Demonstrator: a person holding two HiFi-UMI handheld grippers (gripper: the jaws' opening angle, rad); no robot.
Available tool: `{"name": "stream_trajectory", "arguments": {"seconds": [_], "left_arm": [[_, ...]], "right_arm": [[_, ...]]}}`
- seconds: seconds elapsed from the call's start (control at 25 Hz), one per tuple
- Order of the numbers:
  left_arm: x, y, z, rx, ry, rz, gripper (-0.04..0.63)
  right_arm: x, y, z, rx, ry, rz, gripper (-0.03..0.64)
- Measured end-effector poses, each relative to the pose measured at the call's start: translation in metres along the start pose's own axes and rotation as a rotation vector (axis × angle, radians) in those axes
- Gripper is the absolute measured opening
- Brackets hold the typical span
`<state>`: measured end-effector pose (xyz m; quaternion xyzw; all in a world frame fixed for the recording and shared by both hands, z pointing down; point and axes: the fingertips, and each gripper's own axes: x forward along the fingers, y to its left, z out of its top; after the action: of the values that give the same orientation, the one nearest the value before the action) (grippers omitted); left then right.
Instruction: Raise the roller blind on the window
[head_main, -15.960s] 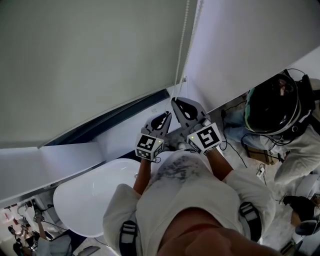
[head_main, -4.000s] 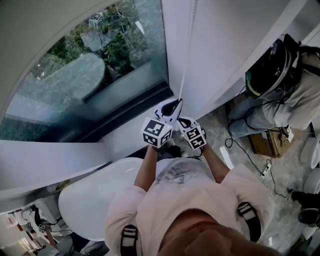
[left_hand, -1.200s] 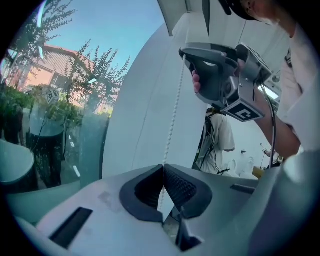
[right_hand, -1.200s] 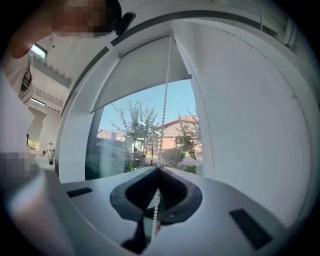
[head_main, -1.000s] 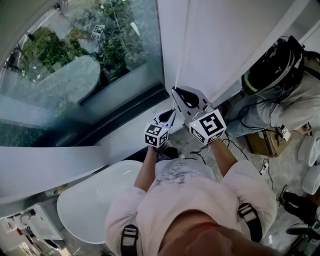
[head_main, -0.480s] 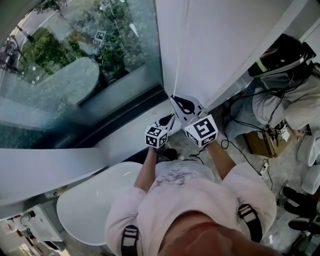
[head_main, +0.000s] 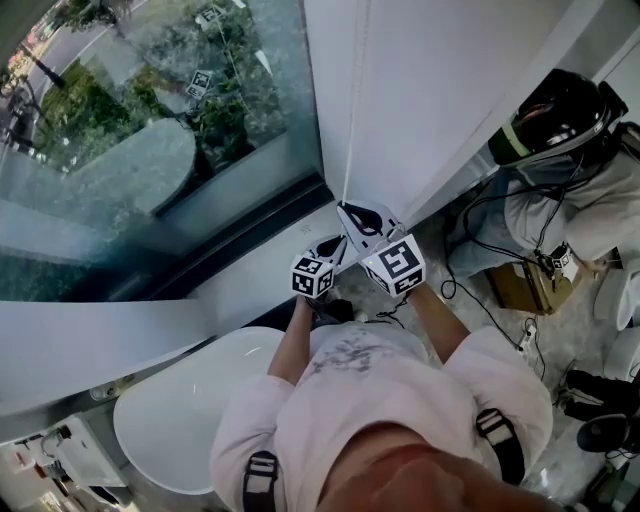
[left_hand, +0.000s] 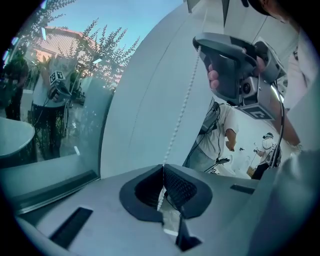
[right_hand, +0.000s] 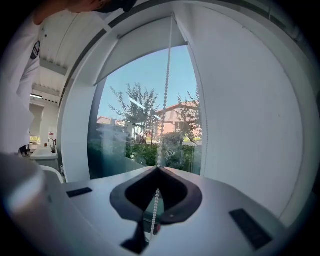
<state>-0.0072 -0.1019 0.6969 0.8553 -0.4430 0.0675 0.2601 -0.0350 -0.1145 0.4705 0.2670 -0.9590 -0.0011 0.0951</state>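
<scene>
A white bead chain (head_main: 356, 110) hangs down the white wall beside the window (head_main: 160, 140). Both grippers hold it, one above the other. My right gripper (head_main: 344, 208) is the upper one, its jaws shut on the bead chain (right_hand: 165, 90), which runs up to the raised roller blind (right_hand: 145, 45). Just below, my left gripper (head_main: 337, 241) is shut on the same bead chain (left_hand: 182, 110), which passes between its closed pads. In the left gripper view the right gripper (left_hand: 200, 48) shows above, pinching the chain. In their own views, the left gripper (left_hand: 162, 167) and the right gripper (right_hand: 158, 167) each have tips that meet.
A white tub (head_main: 170, 400) sits below the window sill (head_main: 250, 240) at my left. A person in a dark helmet (head_main: 555, 120) crouches at the right among cables and a cardboard box (head_main: 525, 285). Trees and buildings show through the glass.
My right gripper has come down a little along the chain line, closer to the left gripper. The left gripper has hardly moved. Both stay shut on the chain.
</scene>
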Motion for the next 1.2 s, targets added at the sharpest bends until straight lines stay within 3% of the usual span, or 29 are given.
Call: {"name": "stream_trajectory", "arguments": {"seconds": [0.24,0.44,0.68,0.84,0.96,1.2], "left_arm": [[0.005,0.000,-0.013,-0.025,0.021,-0.001,0.009],[0.001,-0.003,-0.018,-0.004,0.039,0.003,0.009],[-0.013,-0.012,-0.005,0.010,-0.002,-0.001,0.011],[-0.026,-0.024,0.023,0.044,-0.047,-0.017,0.012],[-0.041,-0.034,0.052,0.073,-0.089,-0.035,0.060],[-0.092,-0.052,0.137,0.161,-0.225,-0.038,0.086]], "right_arm": [[-0.001,0.002,-0.012,-0.003,0.022,0.006,0.061],[-0.002,-0.001,-0.018,-0.005,0.032,0.003,0.061],[0.002,-0.001,-0.017,-0.012,0.028,0.016,0.061],[0.004,0.000,-0.015,-0.015,0.022,0.023,0.061],[0.006,-0.001,-0.016,-0.017,0.022,0.029,0.061],[0.005,-0.001,-0.016,-0.019,0.017,0.033,0.061]]}}
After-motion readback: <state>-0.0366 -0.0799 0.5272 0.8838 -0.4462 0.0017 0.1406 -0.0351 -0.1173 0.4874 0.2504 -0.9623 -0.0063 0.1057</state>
